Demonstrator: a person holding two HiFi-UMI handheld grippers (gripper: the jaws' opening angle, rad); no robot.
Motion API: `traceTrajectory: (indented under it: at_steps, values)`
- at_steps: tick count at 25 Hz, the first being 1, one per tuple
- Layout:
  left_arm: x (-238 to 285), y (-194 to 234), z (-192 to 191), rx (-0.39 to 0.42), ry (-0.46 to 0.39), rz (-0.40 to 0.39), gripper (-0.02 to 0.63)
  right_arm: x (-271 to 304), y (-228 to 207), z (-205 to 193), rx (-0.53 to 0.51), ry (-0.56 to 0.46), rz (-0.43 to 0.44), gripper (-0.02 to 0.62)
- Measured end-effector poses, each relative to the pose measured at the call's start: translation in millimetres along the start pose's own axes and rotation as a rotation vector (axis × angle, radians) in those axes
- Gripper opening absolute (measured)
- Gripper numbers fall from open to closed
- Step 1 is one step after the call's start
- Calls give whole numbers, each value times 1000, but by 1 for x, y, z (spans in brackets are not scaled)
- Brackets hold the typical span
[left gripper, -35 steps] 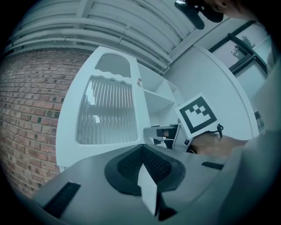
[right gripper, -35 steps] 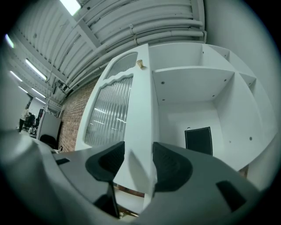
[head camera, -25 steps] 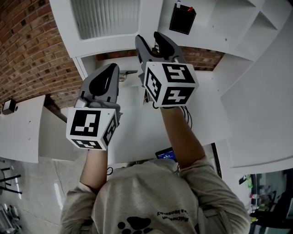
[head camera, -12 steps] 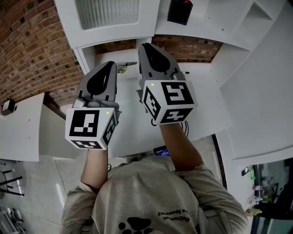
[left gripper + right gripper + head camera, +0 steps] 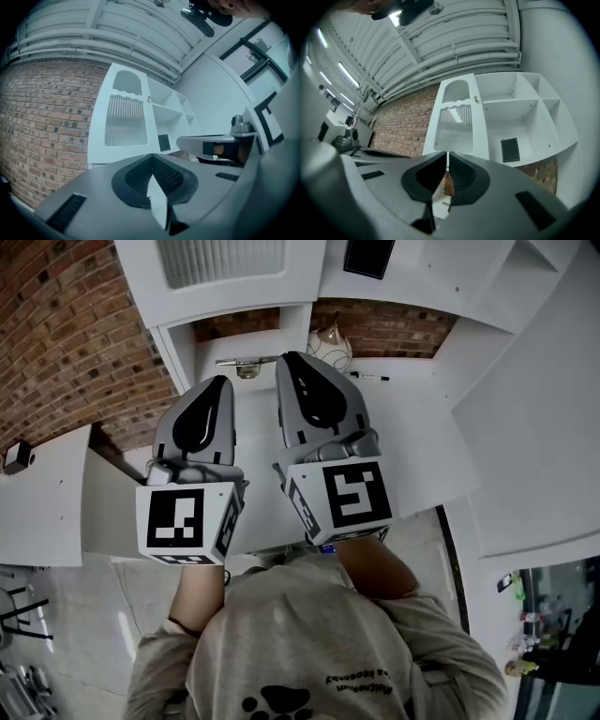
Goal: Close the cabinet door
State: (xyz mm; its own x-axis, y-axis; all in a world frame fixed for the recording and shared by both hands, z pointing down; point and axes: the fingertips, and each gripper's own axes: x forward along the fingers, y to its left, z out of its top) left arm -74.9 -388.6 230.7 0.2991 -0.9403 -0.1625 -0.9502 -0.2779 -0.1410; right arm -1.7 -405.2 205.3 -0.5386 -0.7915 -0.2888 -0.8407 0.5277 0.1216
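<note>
The cabinet door (image 5: 220, 266), white with a ribbed pane, sits on the left of the wall unit, beside its open shelves (image 5: 520, 117), above and well apart from both grippers. The left gripper (image 5: 217, 382) has its jaws closed and empty. The right gripper (image 5: 292, 360), just beside it over the worktop (image 5: 412, 446), has just been closing its jaws on nothing.

Rough red brick wall (image 5: 56, 343), smooth white painted cabinet (image 5: 441, 277), ribbed translucent panel in cabinet door (image 5: 220, 263)
</note>
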Motion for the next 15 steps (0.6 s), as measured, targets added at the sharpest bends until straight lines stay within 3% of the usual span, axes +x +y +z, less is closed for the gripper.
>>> traceTrajectory:
  at_steps: [15]
  values:
    - [-44,-12,-60,-35,85,43,8,-42,45,-69,59,93,30,29]
